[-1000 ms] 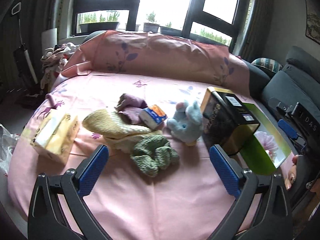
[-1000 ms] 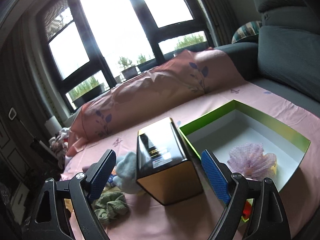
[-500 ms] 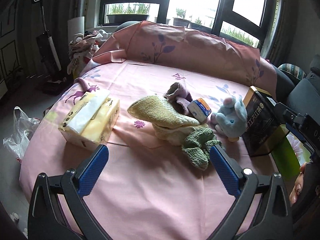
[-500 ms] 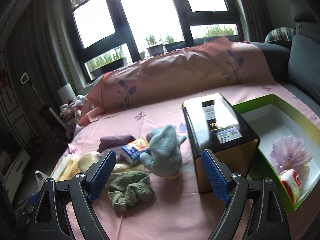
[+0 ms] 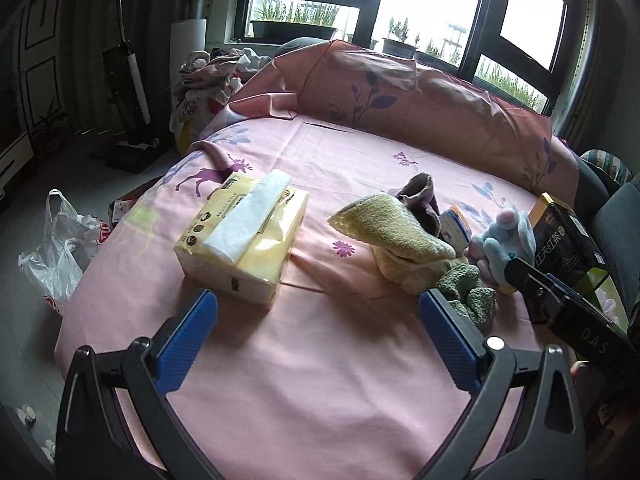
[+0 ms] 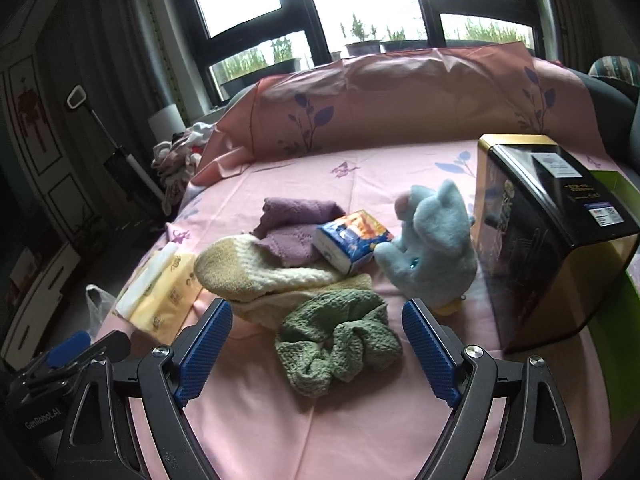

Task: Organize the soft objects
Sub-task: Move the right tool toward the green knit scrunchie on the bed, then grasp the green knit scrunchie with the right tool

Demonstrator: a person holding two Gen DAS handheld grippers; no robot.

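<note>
On the pink sheet lie a crumpled green cloth (image 6: 340, 340) (image 5: 468, 292), a yellow towel (image 6: 256, 272) (image 5: 392, 236), a purple cloth (image 6: 292, 220) (image 5: 420, 196), a small blue tissue pack (image 6: 352, 240) (image 5: 454, 228) and a pale blue plush toy (image 6: 432, 248) (image 5: 504, 240). My right gripper (image 6: 318, 352) stands open just in front of the green cloth, nothing between its pads. A yellow tissue pack (image 5: 244, 236) (image 6: 160, 292) lies ahead of my open, empty left gripper (image 5: 316, 344).
A black and gold box (image 6: 548, 232) (image 5: 564, 240) stands right of the plush toy, with a green box edge (image 6: 616, 184) behind it. A plastic bag (image 5: 60, 248) lies on the floor left of the bed. A pink pillow (image 5: 420, 92) lines the far side.
Both views have swung left. The green box has slid out of the right wrist view and the cloth pile has come into its centre. The yellow tissue pack has moved towards the middle of the left wrist view.
</note>
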